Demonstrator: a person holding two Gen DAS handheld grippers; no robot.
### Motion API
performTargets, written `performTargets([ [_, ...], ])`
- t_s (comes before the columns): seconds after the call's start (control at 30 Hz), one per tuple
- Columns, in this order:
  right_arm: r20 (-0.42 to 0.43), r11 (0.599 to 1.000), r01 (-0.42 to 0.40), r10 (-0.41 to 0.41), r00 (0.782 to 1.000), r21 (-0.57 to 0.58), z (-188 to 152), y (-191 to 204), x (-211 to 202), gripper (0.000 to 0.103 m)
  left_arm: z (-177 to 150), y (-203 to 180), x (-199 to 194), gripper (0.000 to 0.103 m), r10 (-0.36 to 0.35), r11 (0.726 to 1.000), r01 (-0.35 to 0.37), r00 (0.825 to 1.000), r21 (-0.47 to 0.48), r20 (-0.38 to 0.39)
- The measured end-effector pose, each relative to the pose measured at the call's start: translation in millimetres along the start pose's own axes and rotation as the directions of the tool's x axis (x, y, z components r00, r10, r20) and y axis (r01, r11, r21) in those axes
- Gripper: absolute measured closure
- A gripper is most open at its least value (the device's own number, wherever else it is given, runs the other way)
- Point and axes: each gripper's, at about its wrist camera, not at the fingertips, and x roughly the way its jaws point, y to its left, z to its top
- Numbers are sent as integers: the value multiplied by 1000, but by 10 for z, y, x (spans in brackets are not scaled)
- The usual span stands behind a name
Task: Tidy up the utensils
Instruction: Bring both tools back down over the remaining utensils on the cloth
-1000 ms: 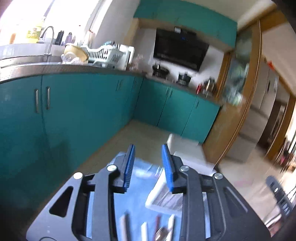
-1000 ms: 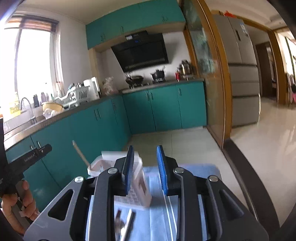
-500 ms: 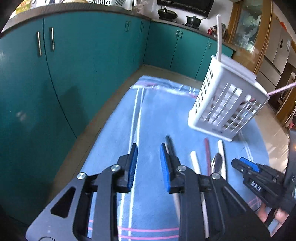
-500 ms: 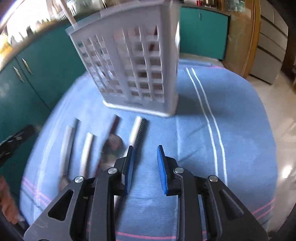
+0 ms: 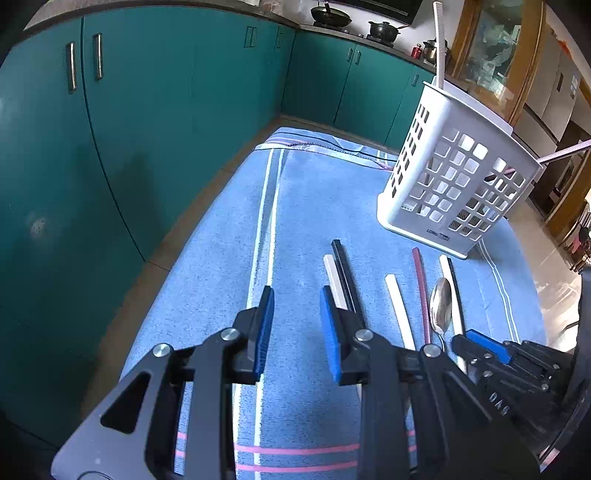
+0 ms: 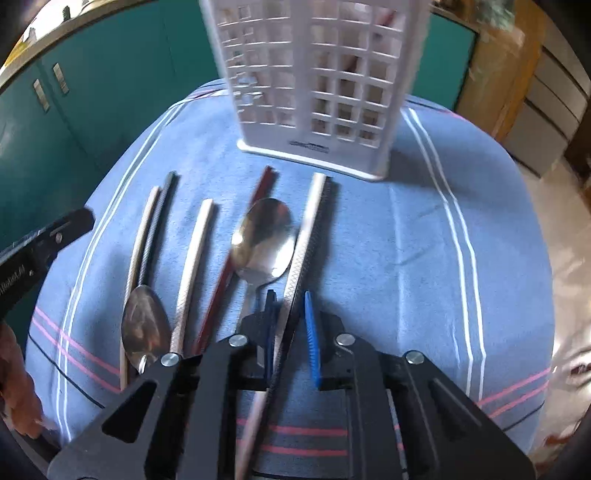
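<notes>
While the right gripper (image 6: 290,325), jaws apart, straddles the pale textured chopstick (image 6: 304,236) before the white slotted basket (image 6: 314,85), closure should be centred; the left gripper (image 5: 295,325) is held open, empty.

A blue cloth (image 5: 306,206) with white stripes and pink stripes lay spread directly under and ahead of both grippers. To the left of the left gripper stood a row of teal cabinets (image 5: 155,92) with metal handles (image 5: 98,55), and the row turned a corner far ahead. On the counter far ahead of the left gripper were a black wok (image 5: 325,14), a dark pot (image 5: 384,27) and a metal kettle (image 5: 430,50). Ahead and to the right was a wooden frame with glass (image 5: 491,59). Beside the cloth, the pale tiled floor (image 6: 569,236) was at the right of the right gripper.
</notes>
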Motion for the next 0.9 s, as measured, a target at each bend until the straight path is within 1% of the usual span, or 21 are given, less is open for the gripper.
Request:
performTargets([
  [0.07,8,997,10,-11,1000,82,-36,-151,-22,91,-6,-16,14,77,-6,1000,6,1000,1,-4],
  [0.13,23,987,2,-5,1000,159,-102,-286,-72,91,-14,-53,42,77,-11,1000,11,1000,10,-10],
  [0.2,61,967,-12,-4,998,255,-191,-441,-184,91,-24,-106,85,78,-16,1000,16,1000,20,-21],
  [0.27,102,954,-39,9,995,297,-285,-583,-313,91,-33,-157,122,77,-23,999,24,999,28,-32],
  [0.3,128,948,-71,33,991,310,-317,-613,-356,90,-38,-189,146,78,-23,999,25,999,34,-39],
  [0.33,140,945,-87,44,989,316,-334,-639,-374,88,-40,-216,165,78,-25,999,26,999,38,-43],
  [0.37,151,940,-90,42,988,328,-351,-688,-419,82,-43,-244,179,77,-27,999,29,999,42,-46],
  [0.4,159,936,-79,26,987,342,-359,-744,-457,81,-45,-258,185,77,-27,999,29,999,44,-48],
  [0.43,158,937,-62,7,987,345,-330,-903,-463,81,-45,-273,193,77,-26,999,28,998,46,-49],
  [0.5,137,946,-20,-26,990,325,-295,-927,-429,81,-42,-295,205,75,-21,999,23,999,48,-51],
  [0.6,98,956,-28,-1,995,293,-234,-939,-355,81,-44,-312,236,74,-11,999,14,998,52,-56],
  [0.63,93,958,-33,7,996,284,-270,-984,-364,81,-46,-309,254,74,-8,999,11,998,52,-60],
  [0.67,85,963,-33,10,996,268,-300,-962,-380,81,-47,-306,279,74,-6,999,9,998,54,-64],
  [0.73,57,975,2,-15,998,223,-297,-900,-305,81,-52,-316,348,74,6,998,-1,997,63,-81],
  [0.77,52,976,5,-17,998,218,-290,-873,-287,81,-56,-315,368,74,8,998,-3,996,67,-85],
  [0.83,45,983,44,-52,998,180,-231,-808,-226,81,-40,-320,400,74,8,997,-2,997,76,-76],
  [0.9,41,985,82,-90,995,154,-152,-767,-153,81,7,-302,442,74,26,997,-20,997,78,-76],
])
